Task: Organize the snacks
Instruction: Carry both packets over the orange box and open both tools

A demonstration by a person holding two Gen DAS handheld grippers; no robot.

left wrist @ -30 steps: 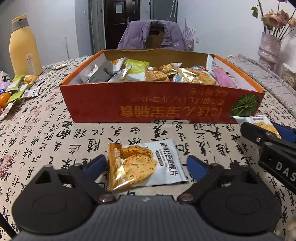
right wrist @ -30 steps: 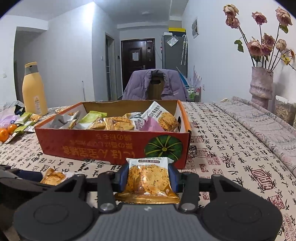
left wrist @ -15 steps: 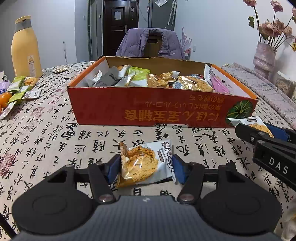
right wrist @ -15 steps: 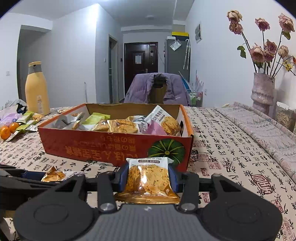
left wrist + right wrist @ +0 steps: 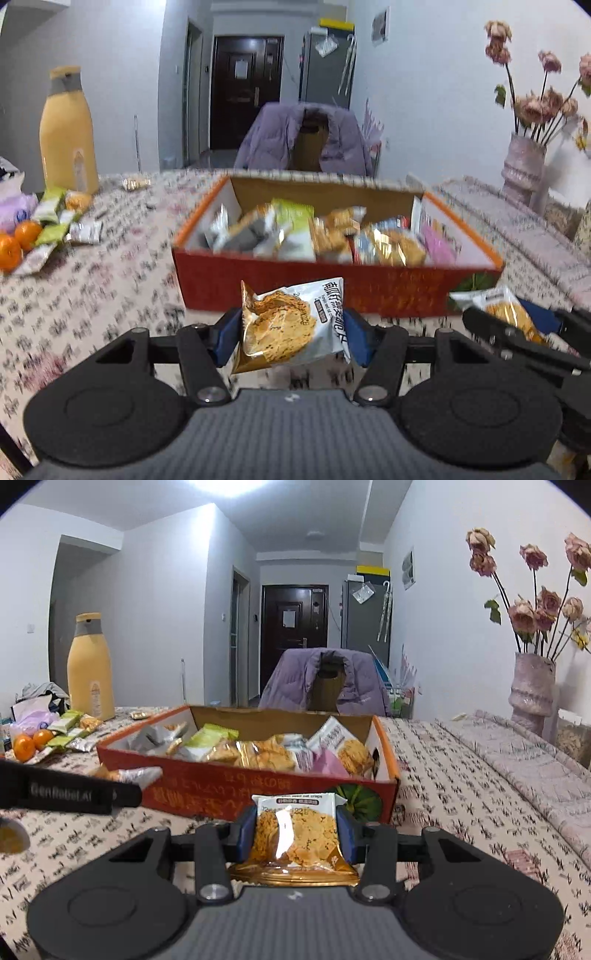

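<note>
At the far left of the table, two oranges (image 5: 29, 743) are seen beside a scatter of green and silver snack packets (image 5: 70, 731), and behind them a tall yellow bottle (image 5: 90, 666) with a grey collar stands upright on the patterned tablecloth (image 5: 461, 794).

Nearer the middle, the left gripper (image 5: 291, 334) is held above the cloth in front of the box. Its blue pads (image 5: 227, 334) are pressed against both sides of a white-and-gold cracker packet (image 5: 291, 325), which is carried tilted, clear of the table – a narrow grip, closed on the packet. In the right wrist view only the black side of this gripper is seen, entering from the left edge with part of the packet showing past it.

Beyond it lies the red cardboard box (image 5: 258, 794), open at the top, with a green pumpkin printed at its near right corner. It is filled with loose packets (image 5: 266, 753) – green, silver, gold and pink – piled unevenly.

To the right, the right gripper (image 5: 295, 836) is held just before the box's near right corner. A second cracker packet (image 5: 297, 834) is clamped upright between its pads, the jaws narrow around it.

Behind the box, a chair draped with a purple jacket (image 5: 325, 683) is seen. At the far right, a pale vase (image 5: 532, 694) of dried roses stands on the table.
</note>
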